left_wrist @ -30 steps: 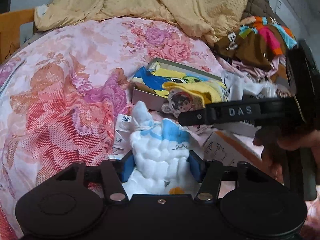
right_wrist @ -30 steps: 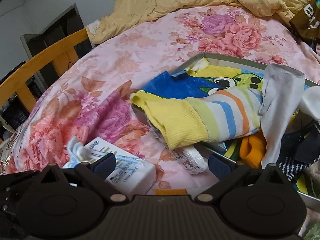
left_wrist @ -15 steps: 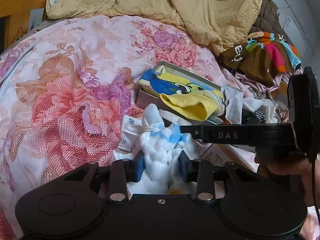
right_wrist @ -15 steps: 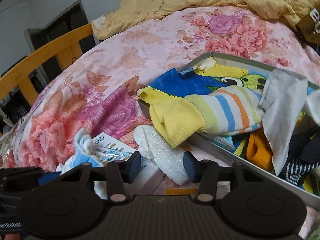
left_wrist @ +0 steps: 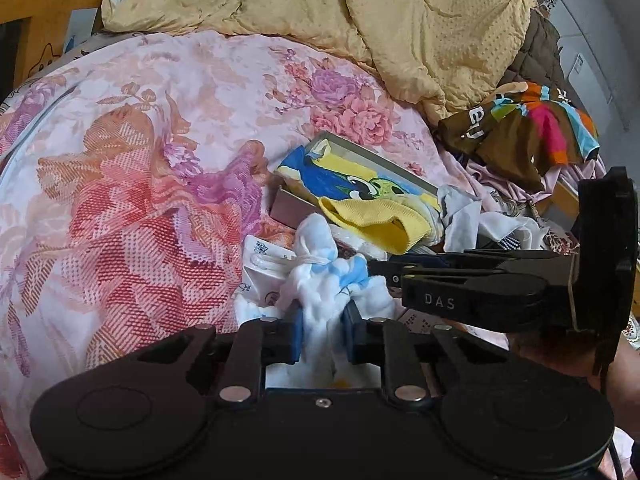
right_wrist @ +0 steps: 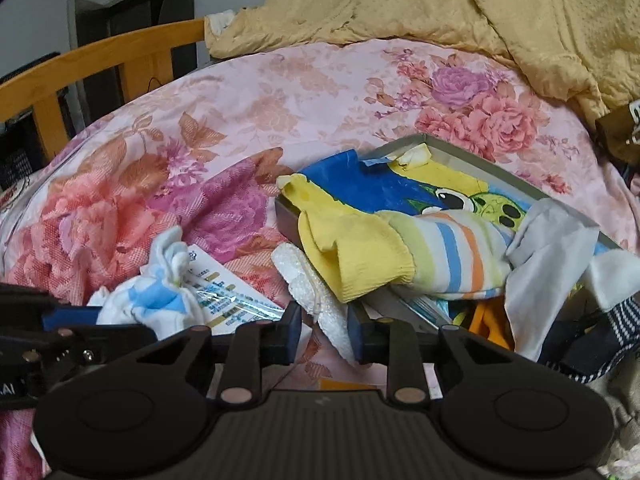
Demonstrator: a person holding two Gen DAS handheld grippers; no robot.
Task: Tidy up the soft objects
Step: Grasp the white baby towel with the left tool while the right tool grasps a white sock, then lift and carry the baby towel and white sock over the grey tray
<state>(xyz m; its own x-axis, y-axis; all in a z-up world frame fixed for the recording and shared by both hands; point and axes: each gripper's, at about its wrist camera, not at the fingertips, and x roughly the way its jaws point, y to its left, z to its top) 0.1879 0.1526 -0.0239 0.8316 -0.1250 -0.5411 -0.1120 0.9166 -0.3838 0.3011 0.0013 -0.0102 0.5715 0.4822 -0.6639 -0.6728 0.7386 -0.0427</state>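
- Gripping a fluffy white-and-blue sock (left_wrist: 320,300) with my left gripper (left_wrist: 322,330): both blue pads press into the fabric, and its bunched upper part stands out past the fingertips toward 12 o'clock.
- Same sock shows in the right wrist view at 9 o'clock (right_wrist: 154,300), lying on a printed paper packet (right_wrist: 224,300) on the floral bedsheet (right_wrist: 248,92).
- My right gripper (right_wrist: 322,330) has its jaws drawn in on a white textured sock (right_wrist: 312,284); the sock's lower end sits between the pads, touching the right pad, and the rest runs up toward 11 o'clock. Contact with the left pad I cannot confirm.
- In the left wrist view the right gripper (left_wrist: 384,268) enters from 3 o'clock, its fingertips just beside the held fluffy sock.
- Container: a shallow grey box (right_wrist: 504,172) lies on the bedsheet at 1 o'clock of my right gripper, lined with a blue and yellow cartoon print (right_wrist: 372,184).
- Contents: a yellow striped sock (right_wrist: 400,252) droops over the near rim, its cuff touching the white textured sock; a pale grey cloth (right_wrist: 548,248) lies to its right; an orange item (right_wrist: 488,320) and a dark striped piece (right_wrist: 616,320) sit at the near right corner.
- A tan quilt (left_wrist: 360,20) fills 12 o'clock; a brown multicolour garment (left_wrist: 524,132) lies at 2 o'clock in the left wrist view.
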